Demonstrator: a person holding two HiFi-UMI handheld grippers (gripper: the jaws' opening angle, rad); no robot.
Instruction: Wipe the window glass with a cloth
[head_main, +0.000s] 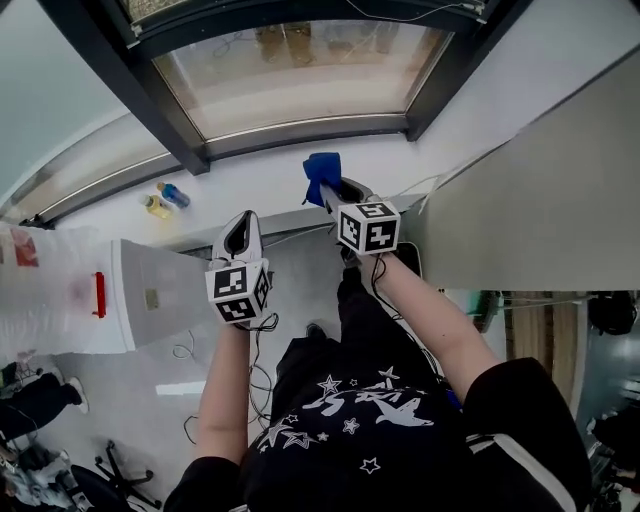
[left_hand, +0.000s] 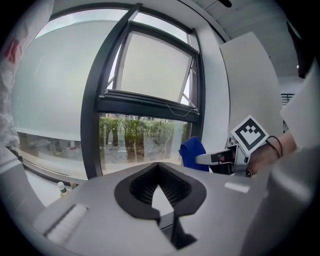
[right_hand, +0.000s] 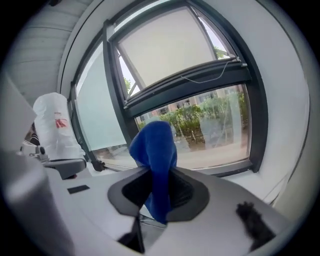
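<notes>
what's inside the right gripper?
A blue cloth, pinched in the right gripper; its top sticks up free. The pinched part is hidden between the jaws.

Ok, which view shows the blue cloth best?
The right gripper view: the blue cloth sits centre frame, clamped between the jaws of the right gripper. The head view shows a small bunch; the left gripper view, a small side glimpse.

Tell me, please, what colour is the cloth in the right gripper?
Plain blue. The cloth shows best in the right gripper view, pinched by the right gripper.
</notes>
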